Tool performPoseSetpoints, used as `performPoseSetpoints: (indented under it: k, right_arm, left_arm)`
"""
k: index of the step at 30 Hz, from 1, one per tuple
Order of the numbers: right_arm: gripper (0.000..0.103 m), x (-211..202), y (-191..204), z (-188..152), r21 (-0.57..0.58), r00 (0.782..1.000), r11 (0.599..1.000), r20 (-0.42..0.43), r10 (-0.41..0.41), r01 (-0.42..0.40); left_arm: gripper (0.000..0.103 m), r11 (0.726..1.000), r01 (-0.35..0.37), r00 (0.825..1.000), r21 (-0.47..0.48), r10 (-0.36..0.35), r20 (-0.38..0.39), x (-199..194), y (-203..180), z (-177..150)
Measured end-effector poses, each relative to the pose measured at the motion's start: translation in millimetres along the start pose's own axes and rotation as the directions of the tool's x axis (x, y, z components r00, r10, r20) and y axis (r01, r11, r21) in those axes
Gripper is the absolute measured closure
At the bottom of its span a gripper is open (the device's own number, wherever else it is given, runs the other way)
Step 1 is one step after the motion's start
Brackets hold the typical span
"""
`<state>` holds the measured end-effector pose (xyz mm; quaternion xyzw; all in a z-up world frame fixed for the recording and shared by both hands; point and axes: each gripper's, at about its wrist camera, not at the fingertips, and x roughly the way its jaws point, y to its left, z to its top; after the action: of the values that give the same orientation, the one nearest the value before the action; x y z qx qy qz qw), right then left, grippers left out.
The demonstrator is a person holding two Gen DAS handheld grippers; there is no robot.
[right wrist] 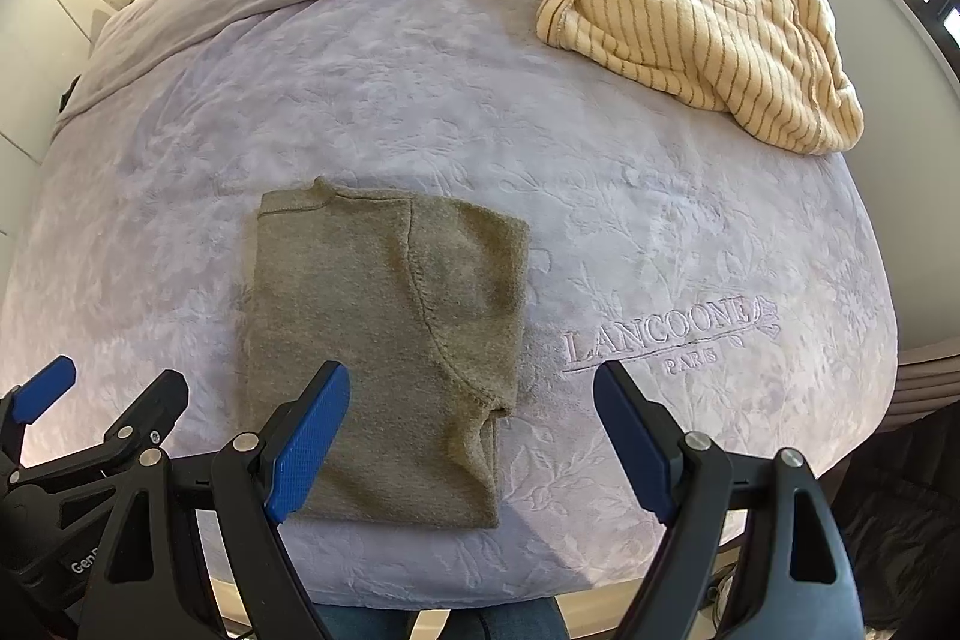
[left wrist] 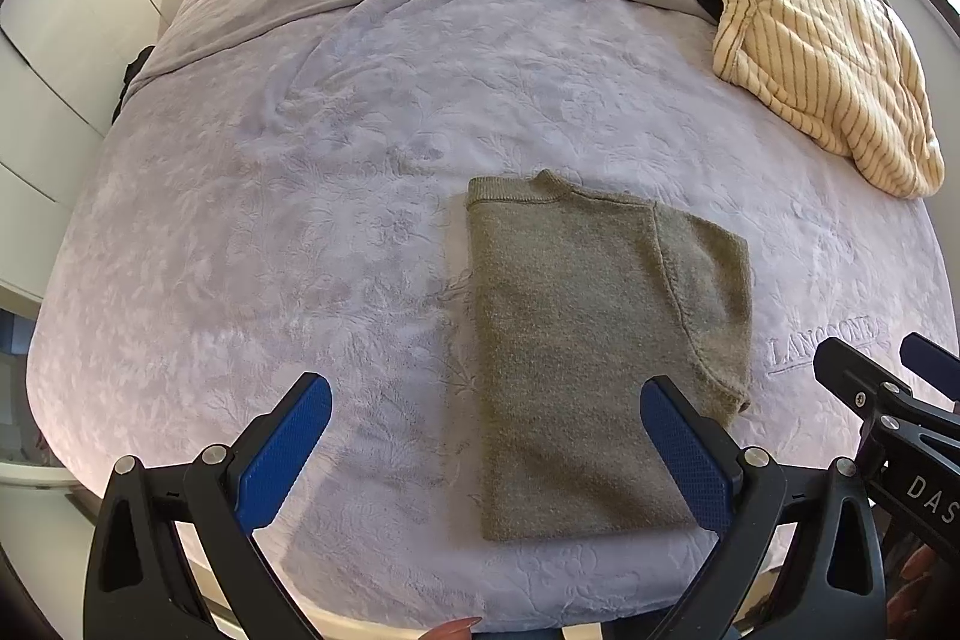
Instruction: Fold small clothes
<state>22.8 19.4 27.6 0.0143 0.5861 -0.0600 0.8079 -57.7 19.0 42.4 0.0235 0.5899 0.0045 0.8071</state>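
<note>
Both grippers, left gripper [left wrist: 486, 436] and right gripper [right wrist: 471, 421], spread empty; "LANCOONE PARIS" bedspread [right wrist: 672, 334], possibly embroidered.

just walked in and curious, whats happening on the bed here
A person is folding small clothes on a bed with a handheld gripper in each hand. The olive knit top lies flat near the front edge, already folded into a narrow rectangle with a sleeve tucked across it. The left gripper and right gripper both hover open above it, holding nothing. A cream striped blanket sits bunched at the far right.
</note>
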Motion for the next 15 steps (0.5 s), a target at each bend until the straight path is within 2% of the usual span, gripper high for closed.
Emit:
performPoseSetpoints:
  k: [15]
  right_arm:
    - [0.017, -0.8, 0.7, 0.9, 0.005, 1.0, 1.0, -0.003, 0.006, -0.006]
  left_arm:
    - [0.0, 1.0, 0.002, 1.0, 0.002, -0.002, -0.003, -0.8, -0.3, 0.7]
